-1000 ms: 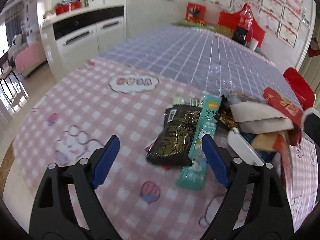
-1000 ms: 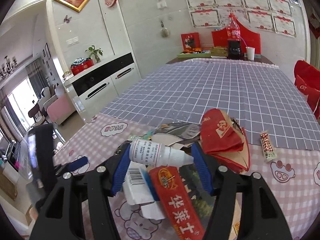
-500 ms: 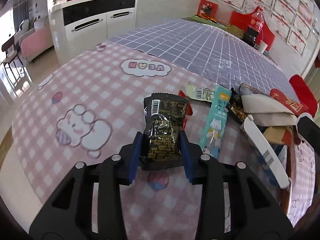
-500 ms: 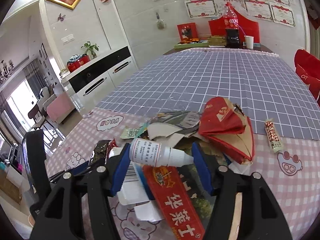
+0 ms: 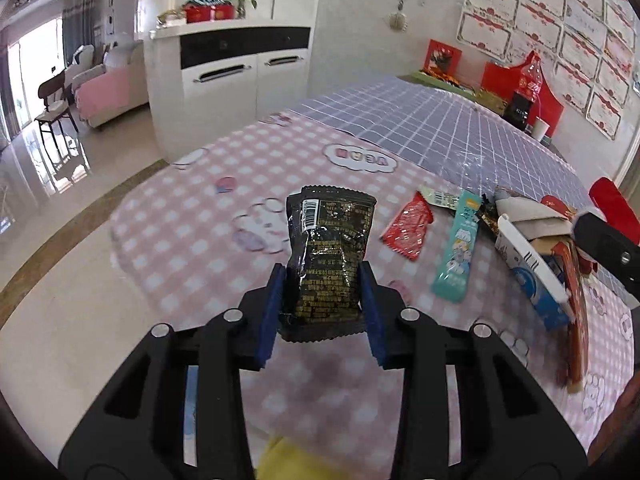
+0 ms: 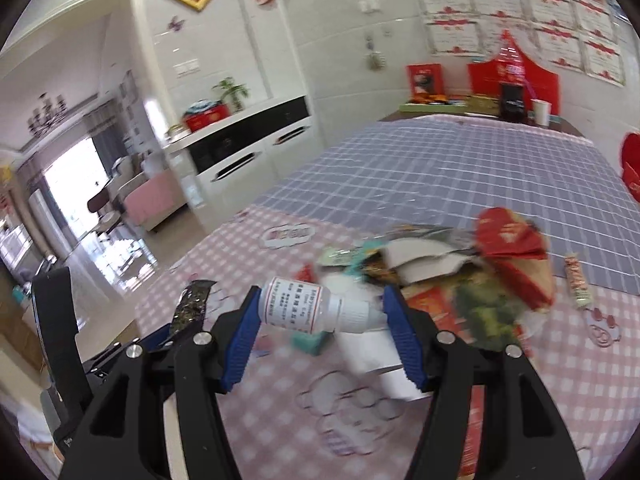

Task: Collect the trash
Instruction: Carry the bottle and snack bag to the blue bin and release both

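Note:
My left gripper (image 5: 323,300) is shut on a black snack packet (image 5: 329,258), lifted above the pink checked tablecloth (image 5: 192,216). My right gripper (image 6: 322,320) is shut on a small white dropper bottle (image 6: 310,306), held crosswise between its blue pads. On the cloth lie a red wrapper (image 5: 408,226), a teal sachet (image 5: 458,250), a blue-white carton (image 5: 532,276) and a pile with red packaging (image 6: 512,248). In the right wrist view the left gripper with its black packet (image 6: 192,306) appears at lower left.
A small wrapped candy (image 6: 576,284) lies at the right of the pile. The table edge (image 5: 80,248) drops to a tiled floor on the left. A white cabinet (image 5: 236,80) stands beyond. A cola bottle (image 5: 530,80) and cup stand at the far end.
The left gripper closed on the black packet and lifted it off the pile toward the table edge. The right gripper, still holding the bottle, moved left away from the pile.

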Demonstrator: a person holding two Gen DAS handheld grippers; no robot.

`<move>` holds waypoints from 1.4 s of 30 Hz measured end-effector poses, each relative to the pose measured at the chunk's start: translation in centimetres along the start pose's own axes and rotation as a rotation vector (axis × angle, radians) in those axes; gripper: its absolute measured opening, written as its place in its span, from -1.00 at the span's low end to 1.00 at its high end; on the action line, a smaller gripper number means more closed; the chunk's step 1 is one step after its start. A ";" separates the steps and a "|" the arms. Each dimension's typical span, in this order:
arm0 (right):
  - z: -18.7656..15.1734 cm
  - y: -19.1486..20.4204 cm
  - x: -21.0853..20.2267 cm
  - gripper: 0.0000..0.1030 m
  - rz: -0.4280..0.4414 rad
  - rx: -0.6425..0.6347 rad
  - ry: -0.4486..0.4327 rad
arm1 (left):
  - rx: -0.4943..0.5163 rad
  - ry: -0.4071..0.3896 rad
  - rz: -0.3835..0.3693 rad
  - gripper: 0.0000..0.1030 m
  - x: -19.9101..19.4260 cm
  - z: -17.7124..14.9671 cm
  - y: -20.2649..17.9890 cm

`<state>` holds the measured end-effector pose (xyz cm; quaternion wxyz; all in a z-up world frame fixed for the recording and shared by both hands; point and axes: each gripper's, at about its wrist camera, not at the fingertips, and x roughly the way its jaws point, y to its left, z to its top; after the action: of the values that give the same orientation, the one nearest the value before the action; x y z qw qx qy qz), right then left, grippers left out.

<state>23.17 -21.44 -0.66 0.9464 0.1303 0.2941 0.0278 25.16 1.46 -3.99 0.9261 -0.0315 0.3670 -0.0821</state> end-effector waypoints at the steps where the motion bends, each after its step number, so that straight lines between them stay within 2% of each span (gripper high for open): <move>1: -0.2 0.7 0.0 0.18 0.013 -0.010 0.003 | 0.002 -0.004 0.022 -0.29 -0.5 -0.3 0.4; 8: -2.3 6.5 1.8 0.18 0.122 -0.096 0.073 | -0.034 -0.031 0.108 -0.29 -3.8 -3.4 4.3; 19: -7.4 17.4 3.3 0.19 0.308 -0.295 0.191 | -0.196 -0.027 0.266 -0.29 -7.5 -8.1 13.1; 24: -10.5 22.2 5.1 0.19 0.373 -0.393 0.275 | -0.278 0.020 0.338 -0.29 -7.1 -10.6 16.8; 29: -12.8 24.7 7.1 0.19 0.377 -0.445 0.344 | -0.337 0.104 0.366 -0.29 -5.2 -12.7 19.5; 31: -13.4 25.1 7.8 0.19 0.374 -0.452 0.365 | -0.355 0.129 0.370 -0.22 -4.3 -13.1 20.4; 35: -14.0 25.8 9.2 0.19 0.358 -0.462 0.400 | -0.366 0.148 0.403 0.37 -3.1 -13.4 21.7; 42: -14.9 26.6 10.5 0.19 0.353 -0.476 0.425 | -0.412 0.165 0.430 0.37 -2.9 -14.1 23.7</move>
<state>24.12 9.02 -11.27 0.8486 -0.0534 0.4426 0.2847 16.46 25.31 -15.07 0.8634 -0.1333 0.4482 0.1894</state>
